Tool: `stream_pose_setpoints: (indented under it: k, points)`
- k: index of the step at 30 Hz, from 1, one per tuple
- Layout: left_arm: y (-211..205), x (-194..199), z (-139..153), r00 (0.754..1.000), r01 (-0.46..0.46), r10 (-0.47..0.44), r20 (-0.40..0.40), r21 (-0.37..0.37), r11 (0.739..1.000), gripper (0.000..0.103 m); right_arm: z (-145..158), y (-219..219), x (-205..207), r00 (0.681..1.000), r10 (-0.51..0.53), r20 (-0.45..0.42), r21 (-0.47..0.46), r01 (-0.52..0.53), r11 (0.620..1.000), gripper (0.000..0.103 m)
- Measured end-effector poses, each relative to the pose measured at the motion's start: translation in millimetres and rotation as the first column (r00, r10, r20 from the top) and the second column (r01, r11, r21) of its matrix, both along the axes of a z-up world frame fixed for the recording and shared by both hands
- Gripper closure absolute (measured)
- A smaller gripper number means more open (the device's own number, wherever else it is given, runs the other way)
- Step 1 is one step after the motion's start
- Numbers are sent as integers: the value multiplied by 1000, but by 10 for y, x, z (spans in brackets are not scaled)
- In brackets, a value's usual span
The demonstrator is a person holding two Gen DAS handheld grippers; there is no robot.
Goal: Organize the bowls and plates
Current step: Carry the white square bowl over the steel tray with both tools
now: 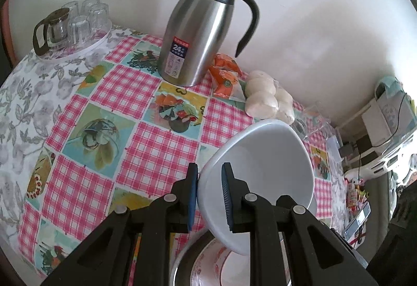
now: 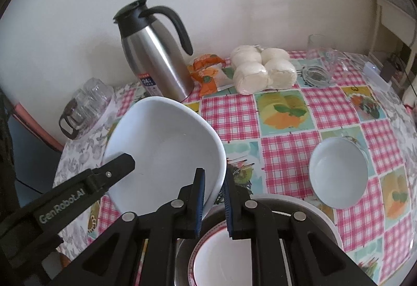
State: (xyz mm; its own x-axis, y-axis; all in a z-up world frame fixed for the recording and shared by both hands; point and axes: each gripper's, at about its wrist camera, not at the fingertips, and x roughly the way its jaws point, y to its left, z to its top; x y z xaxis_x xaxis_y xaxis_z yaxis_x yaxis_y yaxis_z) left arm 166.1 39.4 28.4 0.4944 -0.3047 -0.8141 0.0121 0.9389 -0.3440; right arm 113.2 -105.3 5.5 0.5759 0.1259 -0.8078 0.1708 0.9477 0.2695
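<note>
Jug behind tilted bowl; small bowl right; buns beside jug.

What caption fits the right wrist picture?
Both grippers hold a tilted white bowl above a red-rimmed bowl.

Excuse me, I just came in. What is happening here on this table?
A person is tidying dishes with two handheld grippers. Both the left gripper and the right gripper pinch the rim of one large white bowl, held tilted above a red-rimmed bowl. A small white bowl sits on the tablecloth.
</note>
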Motion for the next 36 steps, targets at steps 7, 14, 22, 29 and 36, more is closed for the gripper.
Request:
stream_pose_setpoints:
  k: [7, 14, 22, 29, 36]
  points:
    - [-219, -126, 52, 999, 36, -36, 10, 32, 999, 84, 22, -198, -223, 998, -48, 30, 40, 47, 998, 88]
    - [-501, -274, 161, 996, 71, -75, 41, 91, 993, 84, 25, -444, -434, 994, -94, 53, 94, 89, 992, 88]
    - [-751, -386, 157, 994, 98, -103, 36, 105, 990, 84, 35, -696, -623, 990, -128, 65, 107, 121, 987, 87]
    - [-905, -520, 227, 991, 119, -126, 53, 115, 986, 84, 72, -858, -804, 988, -138, 73, 128, 128, 984, 86]
    - [-988, -679, 216, 987, 142, -150, 55, 137, 980, 84, 90, -961, -947, 986, -148, 76, 156, 135, 979, 86]
